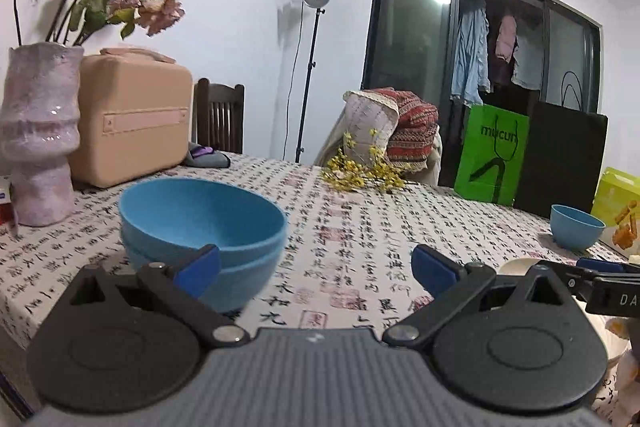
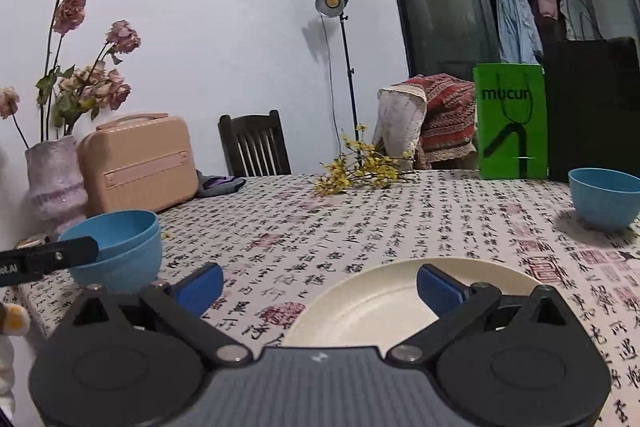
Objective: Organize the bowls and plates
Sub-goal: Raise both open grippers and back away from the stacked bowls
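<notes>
Two blue bowls point(image 1: 204, 227) sit nested on the patterned tablecloth, just ahead of my left gripper point(image 1: 316, 269), whose jaws stand wide open and empty; its left pad overlaps the stack's near side in the picture. The same stack point(image 2: 120, 247) shows at the left of the right wrist view. A cream plate point(image 2: 384, 303) lies flat right under my right gripper point(image 2: 320, 287), which is open with nothing between its fingers. A single blue bowl point(image 2: 604, 199) stands apart at the far right, also the far bowl point(image 1: 576, 231) in the left wrist view.
A lilac vase point(image 1: 38, 139) with dried roses and a beige case point(image 1: 132, 123) stand at the back left. Yellow flowers point(image 1: 360, 175) lie mid-table. A green bag point(image 1: 494, 155) and black bag point(image 1: 560, 163) stand at the back right. A chair point(image 2: 256, 147) is behind the table point(image 2: 360, 219).
</notes>
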{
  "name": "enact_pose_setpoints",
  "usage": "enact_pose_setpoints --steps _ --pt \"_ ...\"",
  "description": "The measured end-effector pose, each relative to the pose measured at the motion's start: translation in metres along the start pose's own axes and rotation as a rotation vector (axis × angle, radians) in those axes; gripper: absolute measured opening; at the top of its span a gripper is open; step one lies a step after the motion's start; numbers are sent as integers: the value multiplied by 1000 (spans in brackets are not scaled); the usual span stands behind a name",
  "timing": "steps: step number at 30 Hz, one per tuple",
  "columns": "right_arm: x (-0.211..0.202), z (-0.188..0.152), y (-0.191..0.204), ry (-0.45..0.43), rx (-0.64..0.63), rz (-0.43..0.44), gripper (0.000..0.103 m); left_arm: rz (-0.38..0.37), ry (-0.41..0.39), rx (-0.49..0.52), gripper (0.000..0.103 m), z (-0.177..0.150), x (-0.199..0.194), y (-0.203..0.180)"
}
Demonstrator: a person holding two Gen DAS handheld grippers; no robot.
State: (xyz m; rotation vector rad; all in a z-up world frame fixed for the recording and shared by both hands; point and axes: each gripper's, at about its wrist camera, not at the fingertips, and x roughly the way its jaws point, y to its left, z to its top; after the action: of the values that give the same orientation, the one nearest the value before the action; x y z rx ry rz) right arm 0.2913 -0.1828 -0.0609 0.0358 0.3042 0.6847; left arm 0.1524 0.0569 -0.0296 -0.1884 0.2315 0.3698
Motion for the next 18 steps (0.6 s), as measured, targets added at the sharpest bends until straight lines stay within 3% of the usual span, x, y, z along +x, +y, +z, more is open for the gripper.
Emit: enact_pose_setpoints --steps 8,18 --pt "2 -7 7 38 -73 -29 103 -20 20 -9 103 -4 10 2" --pt "-1 -8 -6 33 -58 -114 103 -97 20 -6 103 -3 22 -4"
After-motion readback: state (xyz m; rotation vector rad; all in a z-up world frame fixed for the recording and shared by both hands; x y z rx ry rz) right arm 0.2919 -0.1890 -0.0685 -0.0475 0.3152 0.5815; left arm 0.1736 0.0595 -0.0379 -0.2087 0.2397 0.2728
